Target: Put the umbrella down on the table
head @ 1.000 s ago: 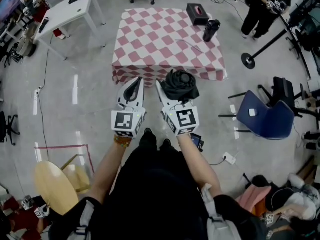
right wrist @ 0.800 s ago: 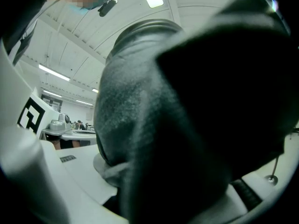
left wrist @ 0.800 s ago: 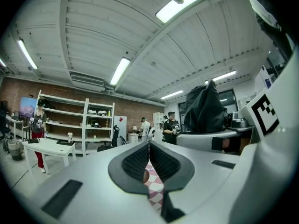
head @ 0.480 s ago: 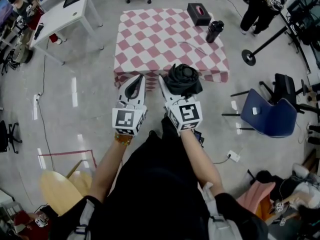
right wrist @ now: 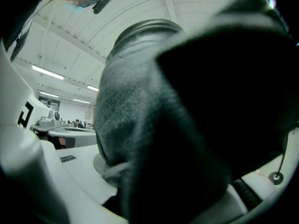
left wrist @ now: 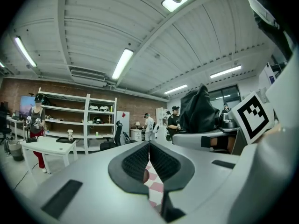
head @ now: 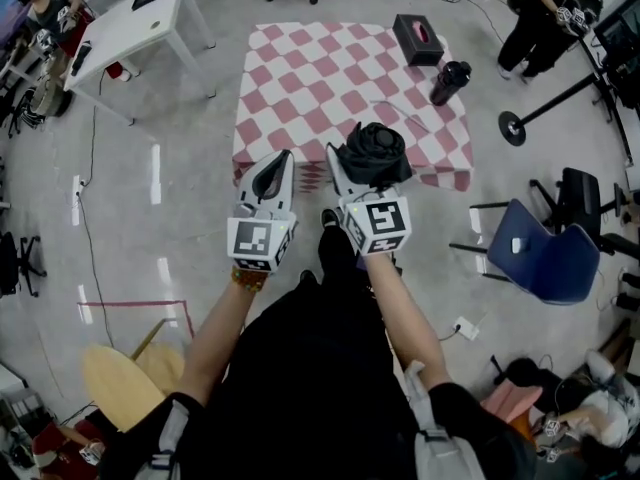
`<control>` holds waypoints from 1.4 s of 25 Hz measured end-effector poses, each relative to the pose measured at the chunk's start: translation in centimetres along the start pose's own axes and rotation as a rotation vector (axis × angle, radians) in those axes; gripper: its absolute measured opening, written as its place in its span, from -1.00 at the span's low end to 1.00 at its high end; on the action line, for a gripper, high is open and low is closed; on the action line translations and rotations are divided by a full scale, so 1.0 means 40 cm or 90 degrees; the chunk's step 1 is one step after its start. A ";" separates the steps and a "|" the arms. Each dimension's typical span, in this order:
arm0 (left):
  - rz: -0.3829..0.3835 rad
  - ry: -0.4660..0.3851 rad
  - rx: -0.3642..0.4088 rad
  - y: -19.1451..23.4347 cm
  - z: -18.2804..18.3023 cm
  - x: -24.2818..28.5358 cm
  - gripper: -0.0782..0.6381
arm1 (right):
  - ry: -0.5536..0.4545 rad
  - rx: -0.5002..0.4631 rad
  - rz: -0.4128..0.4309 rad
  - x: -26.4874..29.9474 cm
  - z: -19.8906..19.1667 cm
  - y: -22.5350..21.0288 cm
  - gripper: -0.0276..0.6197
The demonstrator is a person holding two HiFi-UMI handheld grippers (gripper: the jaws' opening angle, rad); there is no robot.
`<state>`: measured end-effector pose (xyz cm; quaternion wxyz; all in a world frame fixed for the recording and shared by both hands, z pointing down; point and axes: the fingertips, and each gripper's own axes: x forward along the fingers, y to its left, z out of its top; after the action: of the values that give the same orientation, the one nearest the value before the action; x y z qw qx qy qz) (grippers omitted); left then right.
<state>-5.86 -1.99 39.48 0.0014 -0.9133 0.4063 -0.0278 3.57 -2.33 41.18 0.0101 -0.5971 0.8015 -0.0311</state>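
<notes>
Two grippers show in the head view. The right gripper [head: 358, 168] holds the umbrella [head: 372, 152] by the near edge of the tabletop [head: 300, 78], the left gripper [head: 283, 160] beside it. Left gripper view: fingers [left wrist: 136, 161] pressed together, empty. Right gripper view: fingers pinch the umbrella, which hides nearly everything. Dropped this near the edge, it might roll off.

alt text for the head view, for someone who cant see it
From above, a person's right gripper holds a folded black umbrella at the near edge of a table with a red-and-white checked cloth; the left gripper is shut and empty. A black tissue box and a dark bottle stand near the table's far right corner.
</notes>
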 end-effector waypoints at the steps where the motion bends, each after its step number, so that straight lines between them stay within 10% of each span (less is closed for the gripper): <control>1: 0.001 0.002 -0.004 0.010 -0.004 0.023 -0.74 | 0.004 0.001 0.000 0.025 -0.003 -0.018 -0.35; 35: 0.044 0.126 -0.039 0.139 -0.146 0.532 -0.74 | 0.195 0.135 0.062 0.545 -0.260 -0.479 -0.35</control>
<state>3.93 -21.37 46.24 -0.0656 -0.8912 0.4363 -0.1054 15.12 -28.27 53.21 -0.0478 -0.5415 0.8138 -0.2053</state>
